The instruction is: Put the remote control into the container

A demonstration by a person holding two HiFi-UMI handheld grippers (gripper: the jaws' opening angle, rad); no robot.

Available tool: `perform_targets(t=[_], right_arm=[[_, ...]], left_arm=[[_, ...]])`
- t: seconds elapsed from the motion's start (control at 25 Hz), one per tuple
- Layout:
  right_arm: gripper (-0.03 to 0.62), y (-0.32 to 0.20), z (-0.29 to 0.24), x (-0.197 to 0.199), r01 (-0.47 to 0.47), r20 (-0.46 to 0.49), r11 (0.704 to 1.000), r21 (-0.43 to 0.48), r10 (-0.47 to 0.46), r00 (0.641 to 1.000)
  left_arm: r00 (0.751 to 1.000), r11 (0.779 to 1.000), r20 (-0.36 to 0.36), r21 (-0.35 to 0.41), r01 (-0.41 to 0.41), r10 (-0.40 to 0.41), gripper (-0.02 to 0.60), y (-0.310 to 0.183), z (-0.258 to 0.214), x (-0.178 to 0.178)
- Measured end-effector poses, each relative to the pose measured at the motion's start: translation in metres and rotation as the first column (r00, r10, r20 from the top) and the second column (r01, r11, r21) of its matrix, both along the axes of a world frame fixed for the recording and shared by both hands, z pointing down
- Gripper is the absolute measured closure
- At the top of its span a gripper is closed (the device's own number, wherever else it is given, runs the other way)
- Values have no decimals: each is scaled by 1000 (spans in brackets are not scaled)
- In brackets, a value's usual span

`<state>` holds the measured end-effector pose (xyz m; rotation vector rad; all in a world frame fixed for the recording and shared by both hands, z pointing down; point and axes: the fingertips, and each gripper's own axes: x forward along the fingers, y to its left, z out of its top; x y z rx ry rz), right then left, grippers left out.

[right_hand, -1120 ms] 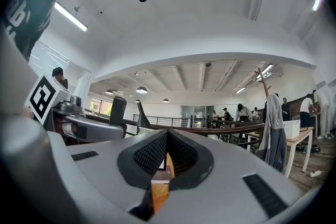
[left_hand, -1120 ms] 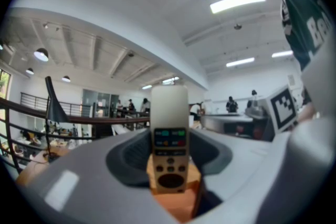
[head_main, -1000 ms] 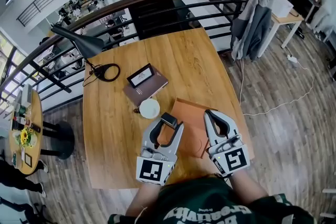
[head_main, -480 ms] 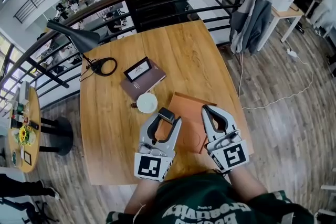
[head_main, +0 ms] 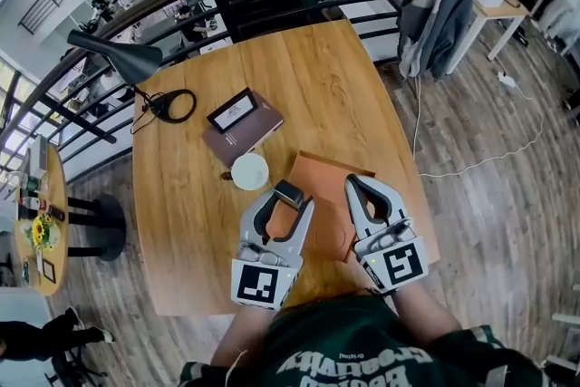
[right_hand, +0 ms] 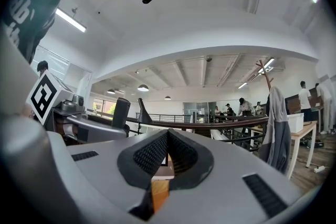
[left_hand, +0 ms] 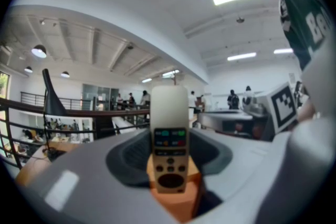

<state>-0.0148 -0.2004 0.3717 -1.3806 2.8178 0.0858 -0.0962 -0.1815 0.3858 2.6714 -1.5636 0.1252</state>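
The jaws of the left gripper (head_main: 290, 198) are clenched on the remote control (head_main: 288, 192). In the left gripper view the remote's buttons face the camera and its pale upper end reaches beyond the tips. The remote sits at the left edge of the flat orange container (head_main: 331, 181), which lies on the near right part of the wooden table (head_main: 317, 86). The right gripper (head_main: 350, 184) has its jaws pressed together with nothing between them, above the container's right side. A white cup (head_main: 250, 170) stands just left of the container, and a book (head_main: 243, 127) lies farther away.
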Motion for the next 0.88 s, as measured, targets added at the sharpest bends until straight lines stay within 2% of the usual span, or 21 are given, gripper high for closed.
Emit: perform_targets(t=[0.56, 0.88], right_arm=[[577, -43, 36, 11, -28, 11, 998, -63, 29, 1000], [577, -65, 64, 17, -44, 27, 995, -94, 47, 999]], left_arm=[[998, 994, 54, -103, -37, 43, 379, -46, 42, 11], [991, 976, 106, -207, -65, 88, 379, -69, 90, 17]])
